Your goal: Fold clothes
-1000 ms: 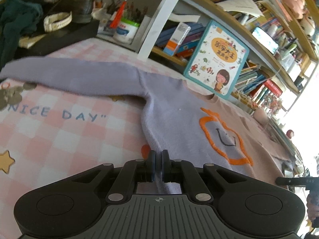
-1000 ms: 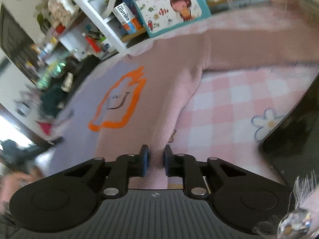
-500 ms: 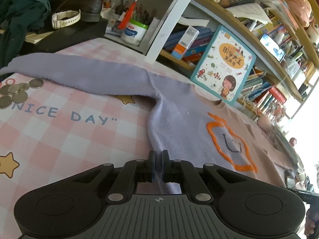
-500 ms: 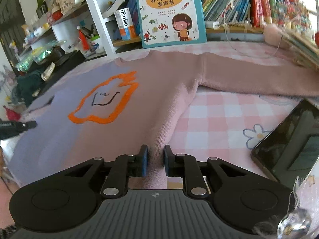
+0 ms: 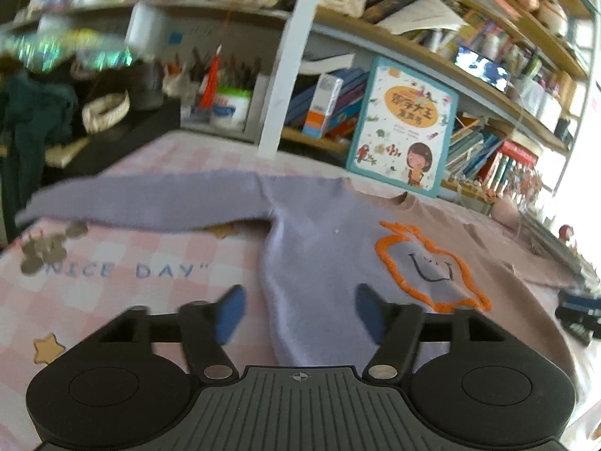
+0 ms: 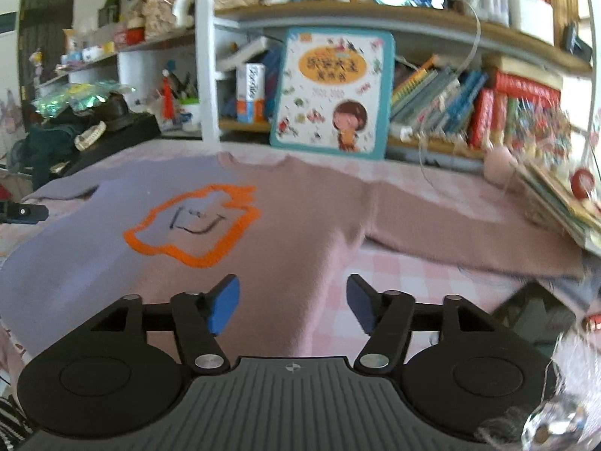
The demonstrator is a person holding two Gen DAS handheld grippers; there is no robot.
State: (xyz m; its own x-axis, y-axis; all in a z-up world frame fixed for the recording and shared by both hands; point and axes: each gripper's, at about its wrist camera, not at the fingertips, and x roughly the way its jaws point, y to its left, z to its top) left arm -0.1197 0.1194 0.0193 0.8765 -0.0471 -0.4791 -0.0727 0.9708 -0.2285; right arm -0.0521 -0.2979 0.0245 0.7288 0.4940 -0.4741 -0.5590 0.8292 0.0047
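Observation:
A sweater, lilac on one half and dusty pink on the other, lies flat on the pink checked cloth with both sleeves spread out; an orange outline with a small face marks its chest. My left gripper hovers over the lilac hem, its jaws opening, the blue pads apart and clear of the fabric. My right gripper stands over the pink hem, jaws opening too, with nothing pinched between its pads.
A picture book leans against the crowded bookshelf behind the sweater. Coins lie on the cloth at the left. A dark phone lies at the right, and a black box with clutter at the far left.
Both grippers were shut on the sweater's hem and have now let go, their jaws spread wide. Both views have pulled back slightly and the right view has levelled.

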